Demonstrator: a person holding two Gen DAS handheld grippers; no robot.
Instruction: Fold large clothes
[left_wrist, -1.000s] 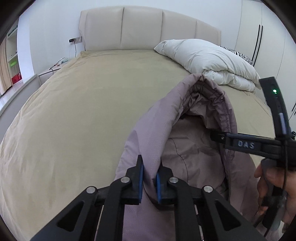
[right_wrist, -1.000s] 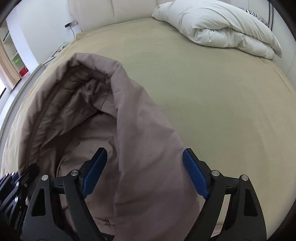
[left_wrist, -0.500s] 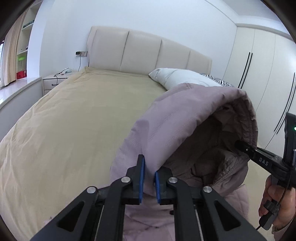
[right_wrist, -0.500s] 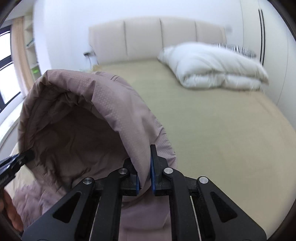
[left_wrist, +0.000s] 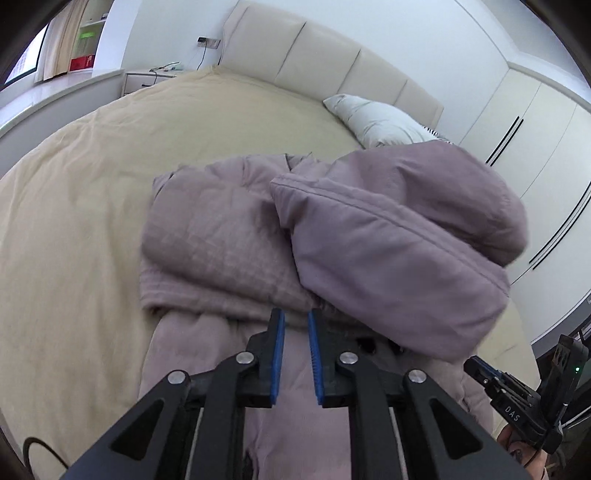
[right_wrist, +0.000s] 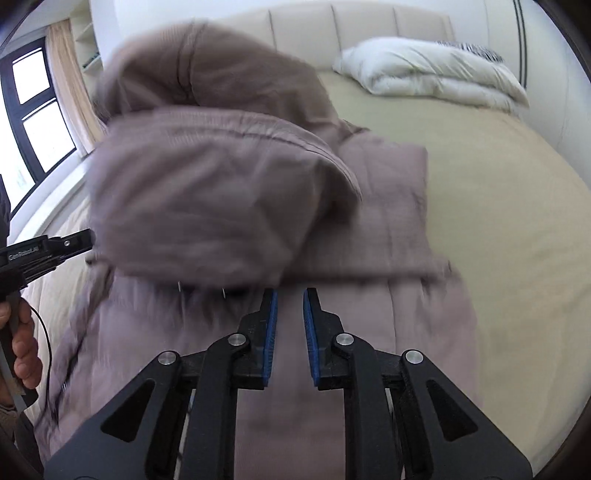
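Observation:
A large mauve padded hooded coat (left_wrist: 229, 243) lies on the tan bed (left_wrist: 74, 206). Its hood (left_wrist: 399, 229) is flopped forward over the folded body; in the right wrist view the hood (right_wrist: 207, 192) is blurred with motion. My left gripper (left_wrist: 294, 325) hovers just behind the fold edge, its blue pads a small gap apart with nothing between them. My right gripper (right_wrist: 288, 301) is likewise slightly open and empty over the coat's lower part (right_wrist: 332, 332). Each gripper shows at the edge of the other's view.
A white duvet and pillow (right_wrist: 436, 74) lie at the head of the bed by the cream headboard (left_wrist: 332, 62). A nightstand (left_wrist: 147, 77) stands at the far left, white wardrobes (left_wrist: 535, 122) on the right, a window (right_wrist: 33, 110) to the left.
Both grippers were shut on the hood and held it up; they have let go, and the hood has dropped forward onto the coat. Both grippers have pulled back.

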